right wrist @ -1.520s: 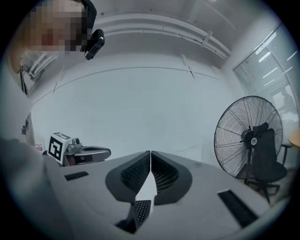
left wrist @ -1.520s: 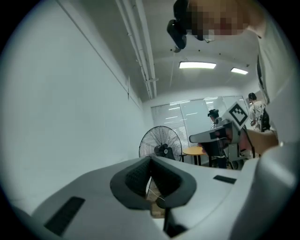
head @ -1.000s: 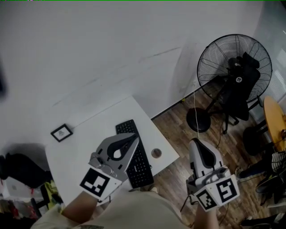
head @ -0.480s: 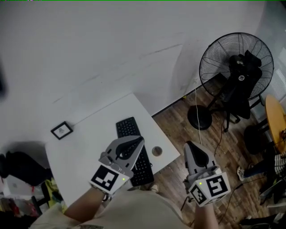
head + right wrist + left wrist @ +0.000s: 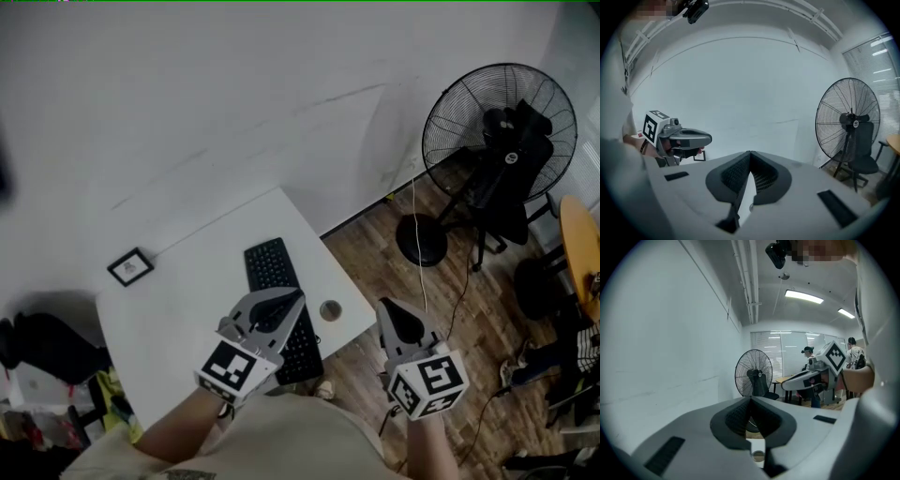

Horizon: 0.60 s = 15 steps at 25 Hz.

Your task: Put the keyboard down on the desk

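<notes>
A black keyboard (image 5: 273,270) lies flat on the white desk (image 5: 187,309), its long side running away from me. My left gripper (image 5: 298,296) hovers above the keyboard's near half and hides part of it. Its jaws are shut with nothing between them (image 5: 751,399). My right gripper (image 5: 386,306) is off the desk's right edge, over the wooden floor, also shut and empty (image 5: 750,153). Each gripper shows in the other's view: the right gripper (image 5: 811,376) and the left gripper (image 5: 689,138).
A small round cup-like object (image 5: 330,309) sits near the desk's right edge beside the keyboard. A small framed picture (image 5: 129,267) lies at the desk's far left. A standing fan (image 5: 497,131) and a black chair (image 5: 514,178) stand on the floor at right.
Both grippers drew closer together: the left shifted slightly right over the keyboard, and the right moved left toward the desk's edge. The keyboard has not moved.
</notes>
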Available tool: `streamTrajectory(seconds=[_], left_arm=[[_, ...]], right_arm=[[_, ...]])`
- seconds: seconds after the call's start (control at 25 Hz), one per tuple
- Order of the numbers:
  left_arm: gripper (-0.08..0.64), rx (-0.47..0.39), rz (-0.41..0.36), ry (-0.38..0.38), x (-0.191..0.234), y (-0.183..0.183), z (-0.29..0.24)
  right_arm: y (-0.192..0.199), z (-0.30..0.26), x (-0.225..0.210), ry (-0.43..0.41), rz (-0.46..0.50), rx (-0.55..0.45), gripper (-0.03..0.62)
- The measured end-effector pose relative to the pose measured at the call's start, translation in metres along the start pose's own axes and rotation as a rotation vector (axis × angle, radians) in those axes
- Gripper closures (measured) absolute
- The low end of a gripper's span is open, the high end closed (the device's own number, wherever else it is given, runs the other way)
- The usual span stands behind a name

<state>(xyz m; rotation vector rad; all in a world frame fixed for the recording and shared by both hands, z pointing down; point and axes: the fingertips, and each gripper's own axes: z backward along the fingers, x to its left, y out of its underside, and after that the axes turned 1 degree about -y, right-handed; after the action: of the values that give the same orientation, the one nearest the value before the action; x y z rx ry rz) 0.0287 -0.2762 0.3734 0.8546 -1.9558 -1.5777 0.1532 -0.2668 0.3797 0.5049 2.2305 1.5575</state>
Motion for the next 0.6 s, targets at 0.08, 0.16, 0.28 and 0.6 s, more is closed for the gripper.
streamTrajectory(seconds=[0.08,0.16,0.28,0.6], left_arm=[[0.538,0.006,-0.007,-0.002,-0.002,0.001,0.000],[0.538,0.007,-0.026,-0.007,-0.002,0.001,0.000],[0.538,0.022,-0.015,-0.010,-0.003,0.007,0.002],[0.538,0.030,-0.009,-0.031,-0.005,0.008,0.005]], right_arm=[[0.002,0.000,0.002,-0.016,0.003,0.007,0.568],[0.004,0.000,0.005,-0.029,0.010,0.016,0.568],[0.008,0.000,0.010,-0.040,0.028,0.031,0.568],[0.011,0.000,0.014,-0.052,0.054,0.048,0.568]])
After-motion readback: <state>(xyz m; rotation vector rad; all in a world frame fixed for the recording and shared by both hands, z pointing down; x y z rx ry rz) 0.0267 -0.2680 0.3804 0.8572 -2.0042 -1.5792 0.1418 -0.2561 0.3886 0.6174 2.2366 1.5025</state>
